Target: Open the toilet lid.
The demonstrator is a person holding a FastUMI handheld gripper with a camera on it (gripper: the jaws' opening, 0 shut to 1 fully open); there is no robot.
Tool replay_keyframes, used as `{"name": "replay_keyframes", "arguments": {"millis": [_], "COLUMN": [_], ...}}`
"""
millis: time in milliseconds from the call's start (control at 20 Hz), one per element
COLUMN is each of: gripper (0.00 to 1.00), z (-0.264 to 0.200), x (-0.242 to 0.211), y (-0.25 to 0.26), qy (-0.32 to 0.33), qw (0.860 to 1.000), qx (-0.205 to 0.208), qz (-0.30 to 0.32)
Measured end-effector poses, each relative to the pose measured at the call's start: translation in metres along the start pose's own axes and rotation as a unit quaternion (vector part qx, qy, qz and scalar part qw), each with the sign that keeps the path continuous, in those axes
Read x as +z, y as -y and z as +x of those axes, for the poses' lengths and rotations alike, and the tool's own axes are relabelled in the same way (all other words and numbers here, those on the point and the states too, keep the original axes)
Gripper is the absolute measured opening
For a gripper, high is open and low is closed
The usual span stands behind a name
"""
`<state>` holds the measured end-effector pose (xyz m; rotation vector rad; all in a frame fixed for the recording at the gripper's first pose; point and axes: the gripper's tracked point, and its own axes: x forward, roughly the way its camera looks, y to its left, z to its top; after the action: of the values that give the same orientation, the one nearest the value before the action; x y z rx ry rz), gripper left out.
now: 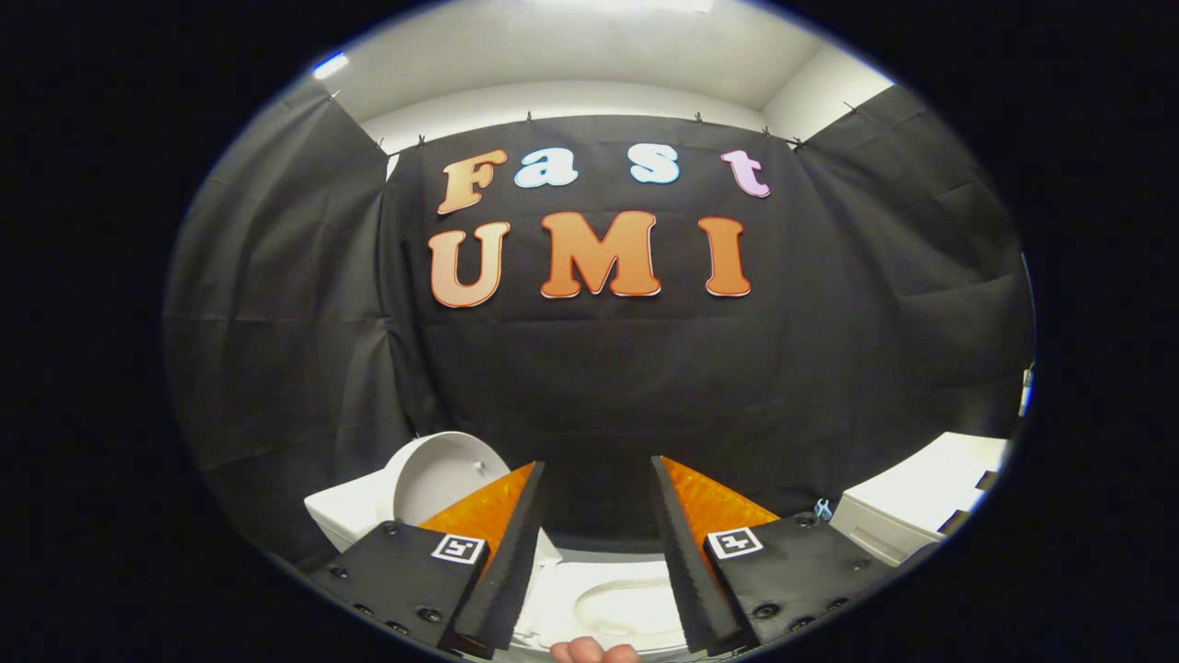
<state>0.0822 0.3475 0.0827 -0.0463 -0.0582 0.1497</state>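
1. The gripper (pixel 597 543) is hovering above the toilet bowl (pixel 608 603); its fingers are standing spread, gripping nothing.
2. The toilet lid (pixel 442 474) is standing raised behind the bowl, to the left, against the tank (pixel 345 511).
3. A white cabinet (pixel 921 502) is sitting right of the bowl; a fingertip (pixel 589 652) is showing at the bowl's near rim.

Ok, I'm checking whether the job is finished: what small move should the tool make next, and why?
Probably just ease the tool back and away. The lid appears to stand upright beyond the left finger, the seat opening shows between the fingers, and the fingers are open with nothing held, so little seems left to do.
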Motion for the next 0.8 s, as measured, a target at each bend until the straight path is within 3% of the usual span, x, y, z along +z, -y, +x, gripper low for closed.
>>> {"name": "replay_keyframes", "arguments": {"millis": [500, 800], "gripper": [0.73, 0.73], "z": [-0.042, -0.067], "x": [0.016, -0.003], "y": [0.108, 0.158], "qy": [-0.007, -0.003], "qw": [1.000, 1.000], "qx": [0.014, 0.014], "qz": [-0.004, -0.009]}}
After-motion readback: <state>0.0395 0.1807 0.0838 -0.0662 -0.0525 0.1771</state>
